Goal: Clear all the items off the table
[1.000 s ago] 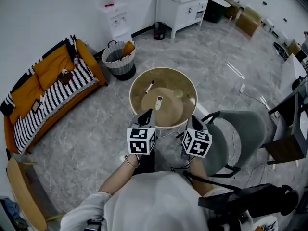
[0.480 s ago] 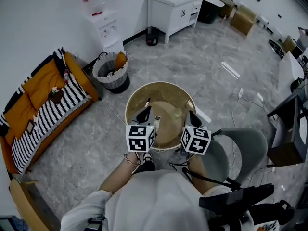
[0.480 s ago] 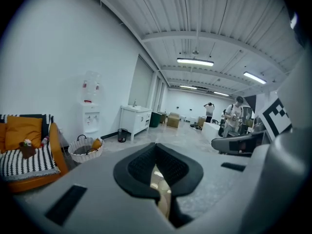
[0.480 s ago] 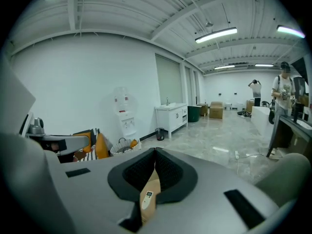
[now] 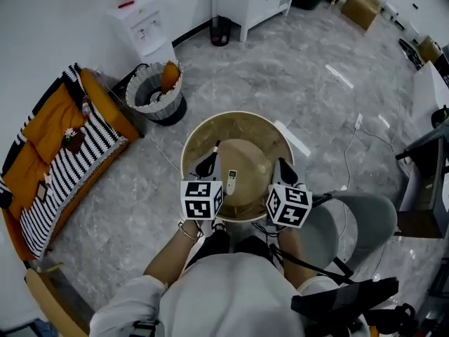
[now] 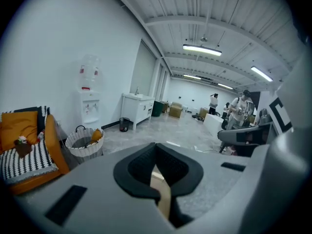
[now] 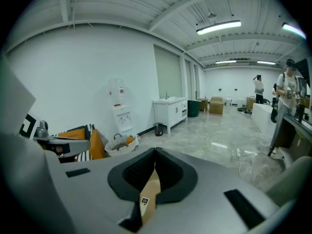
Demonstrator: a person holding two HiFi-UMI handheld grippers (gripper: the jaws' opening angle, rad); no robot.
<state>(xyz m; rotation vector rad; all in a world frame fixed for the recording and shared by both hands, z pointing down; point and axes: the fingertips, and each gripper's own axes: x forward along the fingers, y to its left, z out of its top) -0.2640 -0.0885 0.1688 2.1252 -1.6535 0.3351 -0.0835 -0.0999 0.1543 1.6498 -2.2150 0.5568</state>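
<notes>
I have the round surface [image 5: 238, 116] below me, with my left gripper [image 5: 208, 166] and right gripper [image 5: 284, 170] over its near edge, both jaws pressed together on nothing, presumably since no pick has begun, flanking the remote [image 5: 232, 177] lying mid-surface.

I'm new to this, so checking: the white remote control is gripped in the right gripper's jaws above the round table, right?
Not quite: the white remote control lies free on the round table, beside the right gripper, whose jaws are shut on nothing. The head view shows it.
</notes>
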